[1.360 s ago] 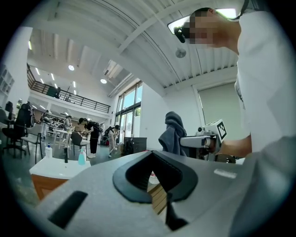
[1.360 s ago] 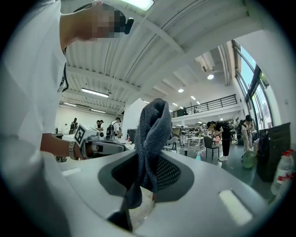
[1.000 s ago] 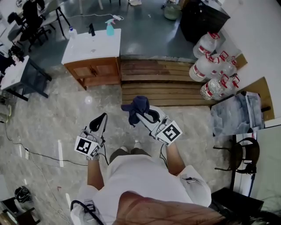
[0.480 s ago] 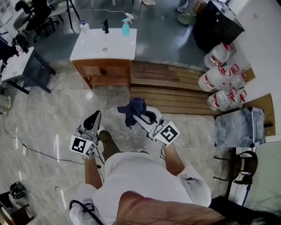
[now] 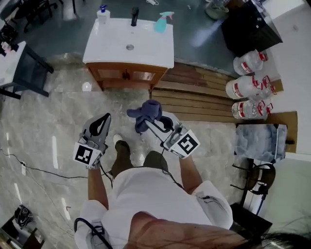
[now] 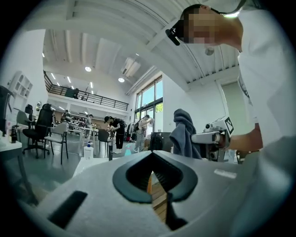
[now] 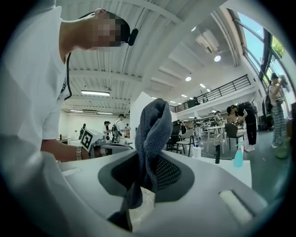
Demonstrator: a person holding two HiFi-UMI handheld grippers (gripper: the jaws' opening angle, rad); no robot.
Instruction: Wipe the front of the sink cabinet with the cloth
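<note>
The dark blue cloth [image 5: 146, 112] is pinched between the jaws of the right gripper [image 5: 151, 122]. It is bunched above the tips and hangs limp below them, well short of the front of the sink cabinet [image 5: 127, 76]. Soft and light, it is judged best gripped at its gathered middle. The left gripper [image 5: 103, 120] is closed on nothing, near the cloth.

Teal spray bottle [image 5: 164, 22], white pump bottle [image 5: 102, 13], clear water jugs [image 5: 243, 87] (red labels) beside wooden slats [image 5: 204, 97]

Open floor [image 5: 63, 107] up to sink cabinet [image 5: 127, 75] front, wood planks [image 5: 194, 92] on rt, dark table [image 5: 29, 73] on lt
</note>
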